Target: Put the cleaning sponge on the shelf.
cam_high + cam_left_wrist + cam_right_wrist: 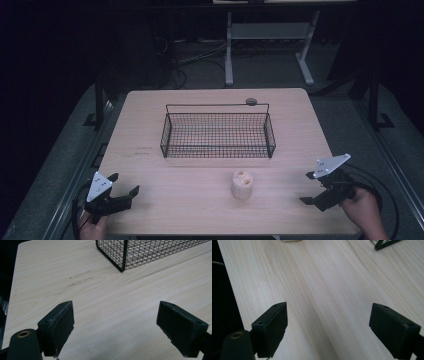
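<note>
- A pale, stubby cylinder of food, rough and pitted on top, stands upright on the near half of the table, in front of the basket and well apart from both grippers; what it is made of cannot be told.
- Its lower edge peeks in at the top of the right gripper view.
- No label, brand or readable writing shows on it or on anything else; the only marks are a few faint dark scuffs on the wood near the basket's left end.
- The table is light wood with rounded corners and a long straight grain.
- A black wire basket sits at the table's middle, with a thin handle bar raised along its far side; nothing lies inside it.
- A small dark round object rests on the table just behind the basket, at the handle bar.
- The left gripper hovers at the near left corner, jaws spread wide, holding nothing.
- The right gripper hangs at the near right edge, jaws likewise parted and empty.
- Beyond the table, a dim room: grey floor, loose cables and a white metal stand.
</note>
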Available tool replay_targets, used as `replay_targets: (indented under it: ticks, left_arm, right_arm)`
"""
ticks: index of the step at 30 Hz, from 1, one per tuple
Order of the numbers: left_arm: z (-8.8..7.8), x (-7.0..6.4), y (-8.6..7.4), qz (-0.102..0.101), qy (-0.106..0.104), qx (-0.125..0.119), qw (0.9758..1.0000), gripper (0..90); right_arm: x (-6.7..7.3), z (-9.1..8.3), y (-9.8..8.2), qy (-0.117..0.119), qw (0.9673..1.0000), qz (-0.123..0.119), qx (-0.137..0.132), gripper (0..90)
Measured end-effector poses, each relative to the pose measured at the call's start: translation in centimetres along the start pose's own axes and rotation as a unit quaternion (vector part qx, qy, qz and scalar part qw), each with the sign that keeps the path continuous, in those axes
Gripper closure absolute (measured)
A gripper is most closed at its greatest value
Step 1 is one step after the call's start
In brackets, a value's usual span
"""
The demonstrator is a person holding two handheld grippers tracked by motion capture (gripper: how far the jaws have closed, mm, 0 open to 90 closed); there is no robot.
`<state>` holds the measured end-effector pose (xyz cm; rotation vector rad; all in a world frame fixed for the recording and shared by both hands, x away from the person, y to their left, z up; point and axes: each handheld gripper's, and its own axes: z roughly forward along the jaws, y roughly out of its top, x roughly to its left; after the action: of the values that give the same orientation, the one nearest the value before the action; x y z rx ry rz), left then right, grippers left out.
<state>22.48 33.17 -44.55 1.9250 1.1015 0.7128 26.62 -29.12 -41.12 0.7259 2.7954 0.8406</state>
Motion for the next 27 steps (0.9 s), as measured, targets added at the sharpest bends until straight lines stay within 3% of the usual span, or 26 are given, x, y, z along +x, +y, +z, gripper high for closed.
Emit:
replay_targets:
  ticks: [27]
  left_arm:
    - [-0.1, 0.2, -0.1, -0.004, 0.003, -0.003, 1.0000, 13.7]
  right_arm:
    - [0.5, 0.9, 3.3, 0.039, 0.9981, -0.046, 0.010, 14.6]
